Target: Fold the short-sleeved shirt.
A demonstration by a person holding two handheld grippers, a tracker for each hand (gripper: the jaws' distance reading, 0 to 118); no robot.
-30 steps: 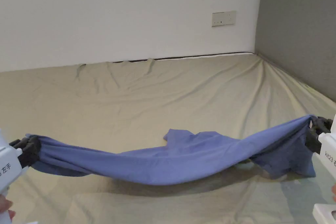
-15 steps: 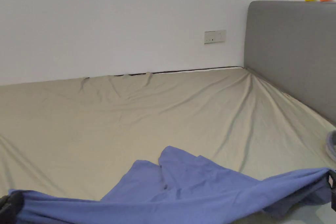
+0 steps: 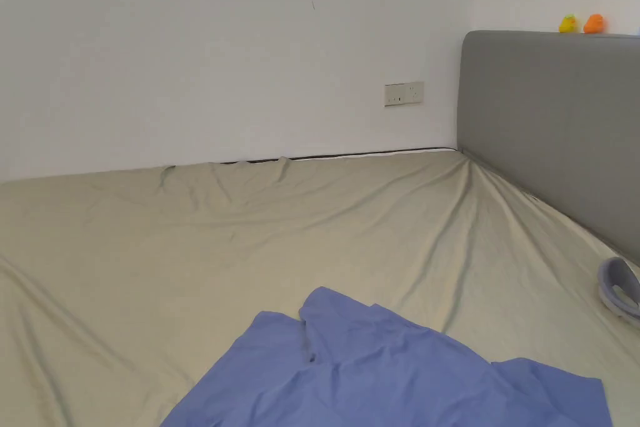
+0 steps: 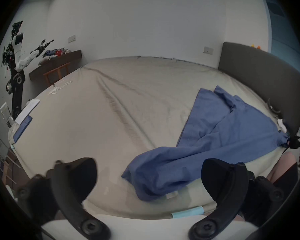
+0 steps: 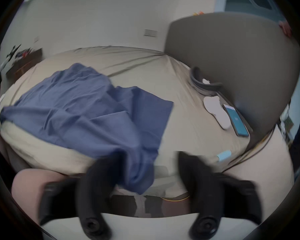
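Both grippers (image 4: pixel 148 172) (image 5: pixel 149 167) open | shirt (image 3: pixel 387 372) loose on bed (image 3: pixel 250 247)

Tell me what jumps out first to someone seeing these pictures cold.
The crumpled blue short-sleeved shirt spreads over the near part of the beige bed sheet. Both jaws of the left gripper stand wide apart, the cloth's bunched end lying between them. A grey upholstered headboard rises on the right, with two small bright toys on top.
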